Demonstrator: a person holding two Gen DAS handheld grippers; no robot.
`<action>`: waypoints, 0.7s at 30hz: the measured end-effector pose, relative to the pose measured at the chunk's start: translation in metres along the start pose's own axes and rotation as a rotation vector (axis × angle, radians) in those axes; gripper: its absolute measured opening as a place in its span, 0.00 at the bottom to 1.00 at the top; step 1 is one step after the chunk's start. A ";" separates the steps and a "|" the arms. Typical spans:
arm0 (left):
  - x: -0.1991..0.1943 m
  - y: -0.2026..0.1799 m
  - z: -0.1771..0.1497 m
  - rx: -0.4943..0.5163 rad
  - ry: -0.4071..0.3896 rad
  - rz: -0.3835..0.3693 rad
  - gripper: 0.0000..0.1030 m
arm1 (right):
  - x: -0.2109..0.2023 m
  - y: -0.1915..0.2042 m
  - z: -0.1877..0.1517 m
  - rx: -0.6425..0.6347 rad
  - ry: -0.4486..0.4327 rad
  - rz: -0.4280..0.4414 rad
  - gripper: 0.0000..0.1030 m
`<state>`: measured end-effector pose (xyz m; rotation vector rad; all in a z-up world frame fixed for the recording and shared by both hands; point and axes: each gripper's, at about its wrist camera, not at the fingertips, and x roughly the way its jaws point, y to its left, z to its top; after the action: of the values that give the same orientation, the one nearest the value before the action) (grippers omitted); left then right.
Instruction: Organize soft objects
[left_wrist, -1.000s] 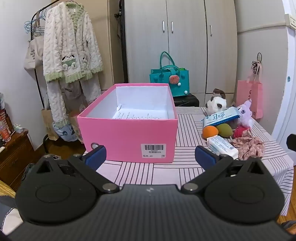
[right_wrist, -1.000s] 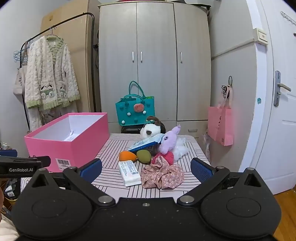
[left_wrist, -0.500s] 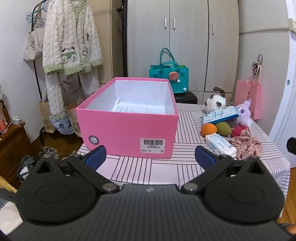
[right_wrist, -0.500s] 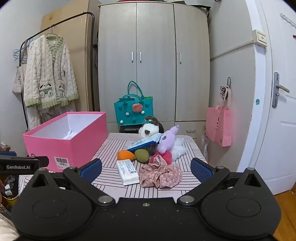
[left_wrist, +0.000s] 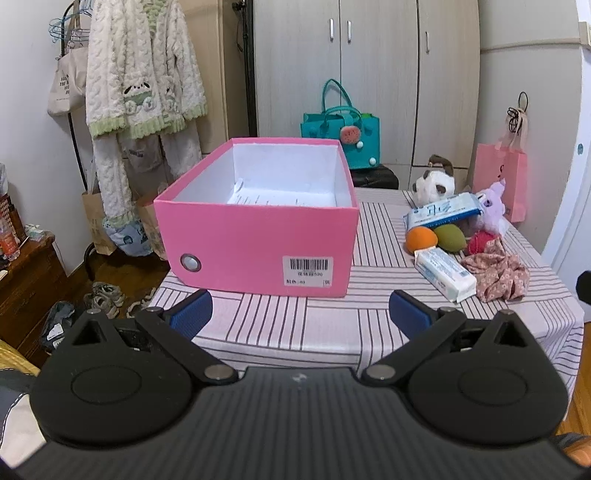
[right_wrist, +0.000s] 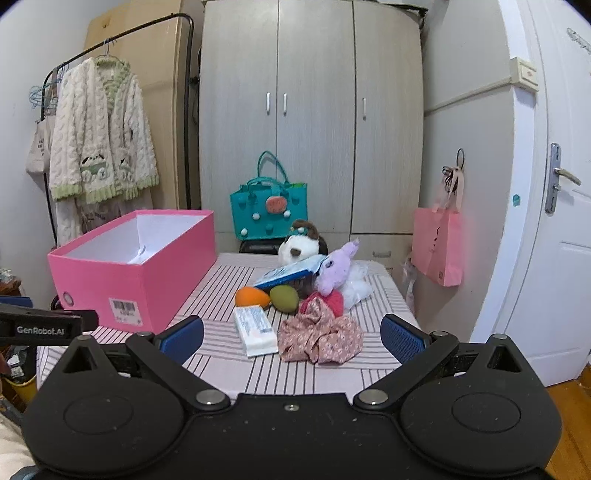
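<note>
Since a second ago the left gripper (left_wrist: 299, 309) has pulled back and risen a little — the pink box (left_wrist: 258, 247) now sits lower and further off in its view, with more striped cloth (left_wrist: 295, 325) bare in front of the fingers. The right gripper (right_wrist: 291, 334) has barely shifted. Both stand spread wide with nothing between their blue pads (right_wrist: 400, 338), hovering short of the table's near edge.

The box is open-topped, a sheet of paper lying on its floor, and lies straight ahead of the left fingers, well apart from them. To its right the soft things cluster: a floral scrunchie (right_wrist: 319, 334) nearest the right gripper and just ahead of its gap, a white pack (right_wrist: 255, 330) touching it on the left, an orange sponge (right_wrist: 252, 296) and a green sponge (right_wrist: 283, 298) behind — then a purple plush (right_wrist: 334, 271), a white-brown plush (right_wrist: 298, 247) and a blue pack (right_wrist: 290, 272) leaning across them.
</note>
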<state>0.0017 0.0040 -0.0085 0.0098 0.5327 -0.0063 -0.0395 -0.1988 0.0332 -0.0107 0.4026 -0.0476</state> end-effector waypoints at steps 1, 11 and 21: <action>0.000 0.000 0.000 0.000 0.003 0.001 1.00 | 0.000 0.000 0.000 -0.001 0.002 0.003 1.00; -0.002 0.001 -0.002 0.008 -0.001 0.010 1.00 | -0.001 0.001 -0.004 0.000 0.005 -0.010 1.00; -0.004 -0.003 0.000 0.030 -0.020 0.038 1.00 | -0.002 -0.002 -0.006 0.000 0.004 -0.015 1.00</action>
<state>-0.0020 0.0007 -0.0069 0.0489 0.5123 0.0228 -0.0436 -0.2008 0.0287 -0.0134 0.4065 -0.0626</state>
